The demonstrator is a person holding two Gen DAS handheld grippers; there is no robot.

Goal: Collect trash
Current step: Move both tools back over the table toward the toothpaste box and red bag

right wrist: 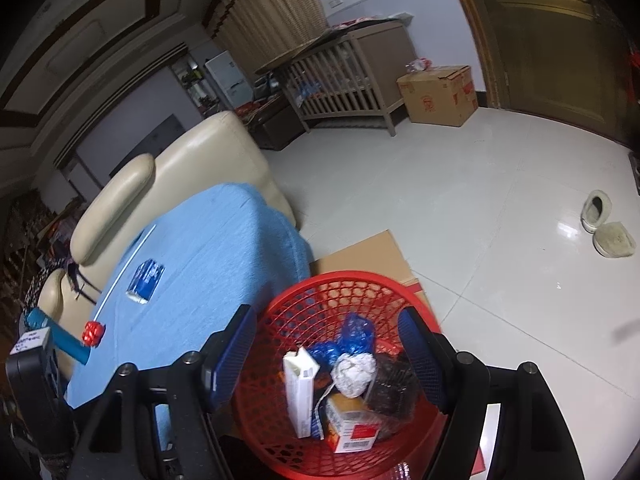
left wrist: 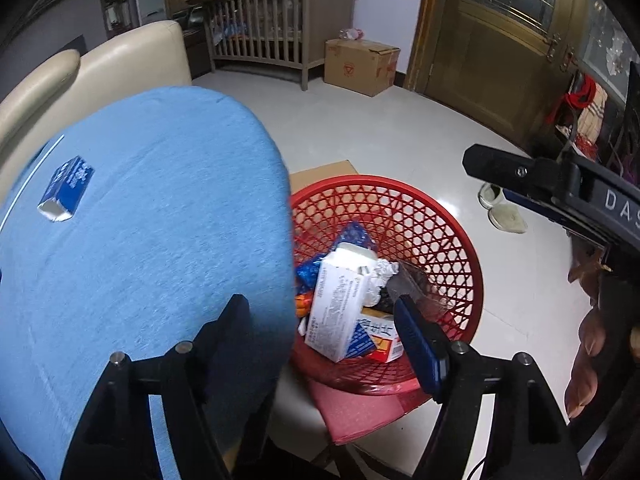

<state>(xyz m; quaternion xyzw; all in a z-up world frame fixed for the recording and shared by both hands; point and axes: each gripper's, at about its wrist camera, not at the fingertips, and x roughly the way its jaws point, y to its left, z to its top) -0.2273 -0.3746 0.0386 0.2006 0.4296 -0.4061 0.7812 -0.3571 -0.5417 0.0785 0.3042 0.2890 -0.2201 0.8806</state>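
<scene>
A red mesh basket (left wrist: 452, 240) (right wrist: 280, 320) stands on the floor beside a table with a blue cloth (left wrist: 160, 220) (right wrist: 208, 240). It holds a white carton (left wrist: 340, 300) (right wrist: 300, 392), a crumpled paper ball (right wrist: 354, 372), blue wrappers (right wrist: 356, 332) and a small box (right wrist: 352, 428). A small blue packet (left wrist: 66, 190) (right wrist: 145, 276) lies on the cloth. A red cap (right wrist: 93, 333) lies near the cloth's edge. My left gripper (left wrist: 320, 324) is open and empty, over the table edge and basket. My right gripper (right wrist: 326, 344) is open and empty above the basket.
A cream sofa (left wrist: 100, 64) (right wrist: 200, 152) stands behind the table. Flat cardboard (right wrist: 368, 252) lies under the basket. A wooden crib (left wrist: 276, 28) and a cardboard box (left wrist: 360, 66) stand at the far wall. Slippers (right wrist: 604, 224) lie on the white floor.
</scene>
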